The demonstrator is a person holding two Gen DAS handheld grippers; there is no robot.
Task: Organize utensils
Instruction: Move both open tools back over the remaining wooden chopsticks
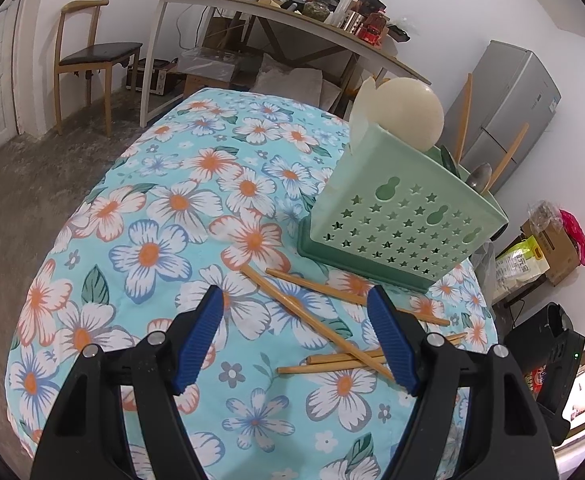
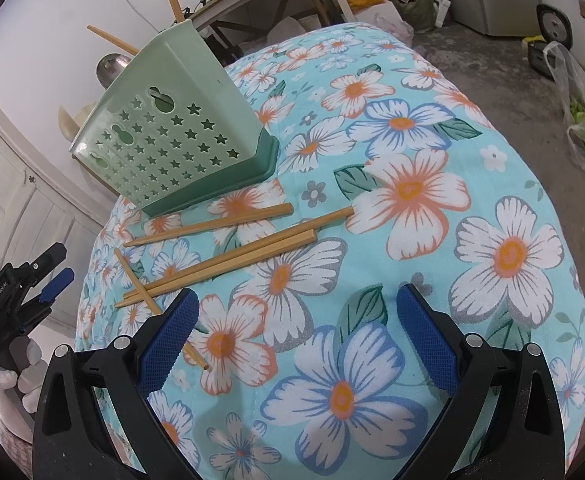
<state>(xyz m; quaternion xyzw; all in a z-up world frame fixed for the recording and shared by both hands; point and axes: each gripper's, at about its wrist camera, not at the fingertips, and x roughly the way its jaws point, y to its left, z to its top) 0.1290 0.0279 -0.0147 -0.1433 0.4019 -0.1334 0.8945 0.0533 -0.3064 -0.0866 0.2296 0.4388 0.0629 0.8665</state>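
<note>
Several wooden chopsticks (image 1: 316, 312) lie crossed on the floral tablecloth (image 1: 164, 208), just in front of a pale green utensil holder (image 1: 404, 216) with star-shaped holes. The holder contains a white paddle (image 1: 408, 112), a metal spoon (image 1: 480, 176) and upright chopsticks (image 1: 464, 120). My left gripper (image 1: 294, 296) hovers open above the loose chopsticks, and nothing is between its blue pads. My right gripper (image 2: 297, 296) is open over the cloth, with the chopsticks (image 2: 220, 256) at its left finger and the holder (image 2: 172, 120) beyond. The left gripper (image 2: 58, 266) shows at that view's left edge, in a gloved hand.
The table rim curves away close on both sides. Behind it stand a cluttered desk (image 1: 292, 12), a wooden chair (image 1: 92, 52) and a grey fridge (image 1: 512, 92). Bags (image 2: 584, 120) and boxes (image 1: 548, 248) sit on the floor to the right.
</note>
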